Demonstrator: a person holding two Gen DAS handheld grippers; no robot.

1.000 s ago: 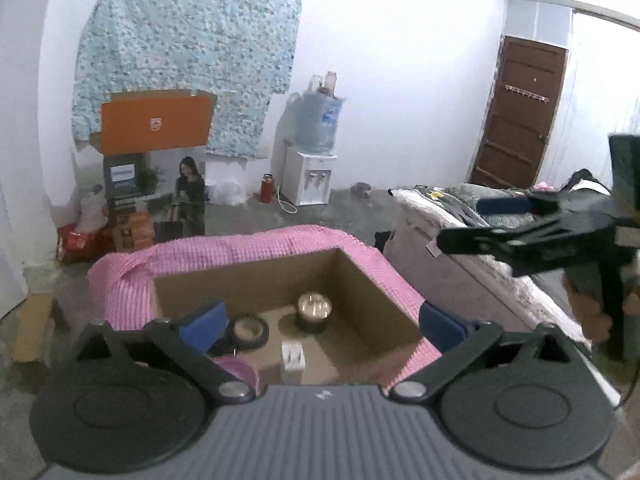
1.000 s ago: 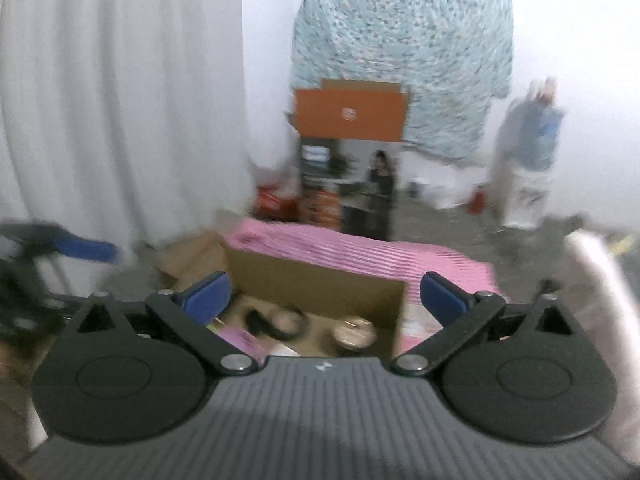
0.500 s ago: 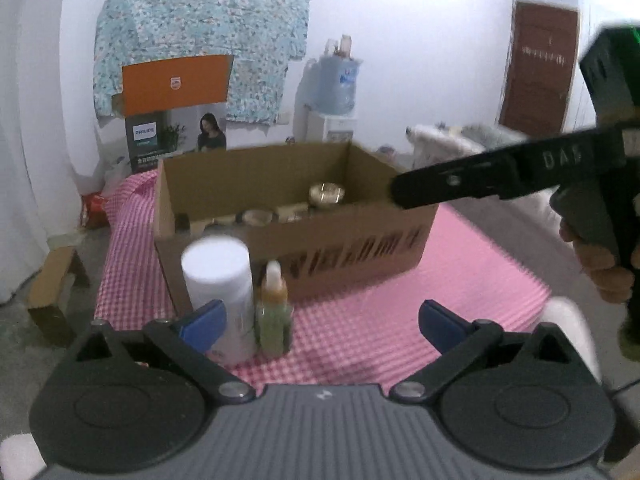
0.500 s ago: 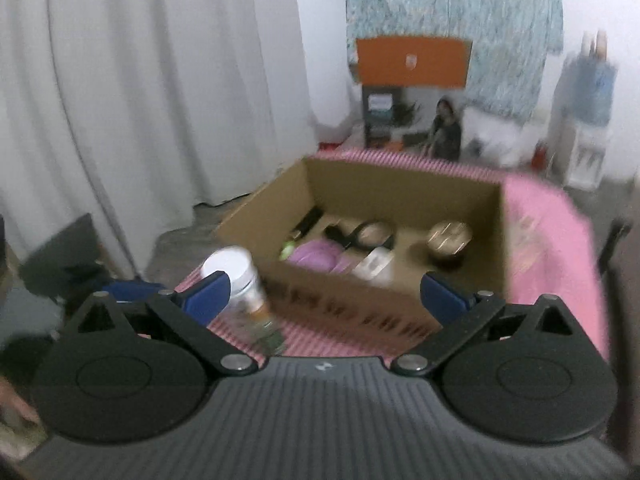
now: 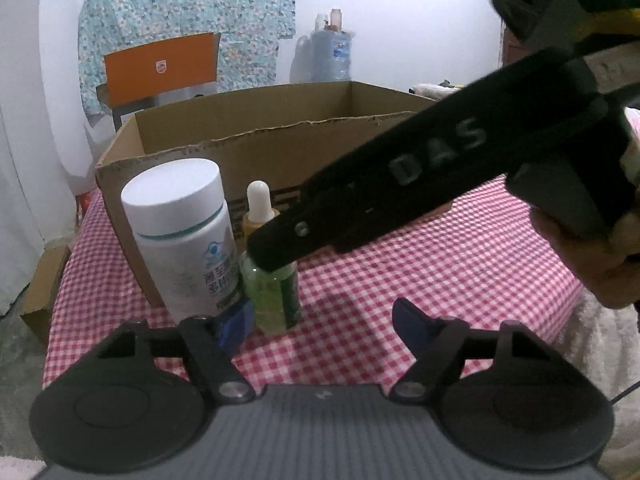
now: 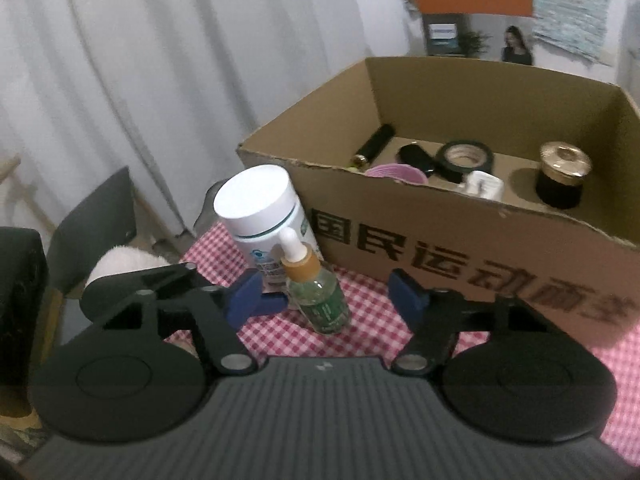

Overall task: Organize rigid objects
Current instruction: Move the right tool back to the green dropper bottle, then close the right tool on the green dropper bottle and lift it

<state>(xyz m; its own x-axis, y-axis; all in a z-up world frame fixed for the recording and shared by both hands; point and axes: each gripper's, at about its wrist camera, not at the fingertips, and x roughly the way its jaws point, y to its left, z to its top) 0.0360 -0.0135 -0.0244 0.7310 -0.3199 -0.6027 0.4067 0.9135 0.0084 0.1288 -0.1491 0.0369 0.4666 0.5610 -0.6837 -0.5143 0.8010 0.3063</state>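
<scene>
Table with red-and-white checked cloth: carried an open cardboard box with dark printed characters on its near wall.

White-capped jar: stood upright on the cloth, just outside the box's near-left corner, touching or almost touching the box wall.

Dropper bottle, clear with green contents, tan collar and white bulb: upright on the cloth, just beside the jar on its right, in front of the same box wall.

Box contents, seen from the right wrist view: a roll of black tape, a dark jar with gold lid towards the right end, a pink lid against the near wall, a small white item, a black cylinder by the left wall, and another black object too dim to name.

Left gripper: jaws had just been closing, released, holding nothing; its left blue pad sat low in front of the jar and bottle.

Right gripper: jaws had just been closing, the dropper bottle stood between them, pads apart from the glass, not yet grasping. A hand held it.
</scene>
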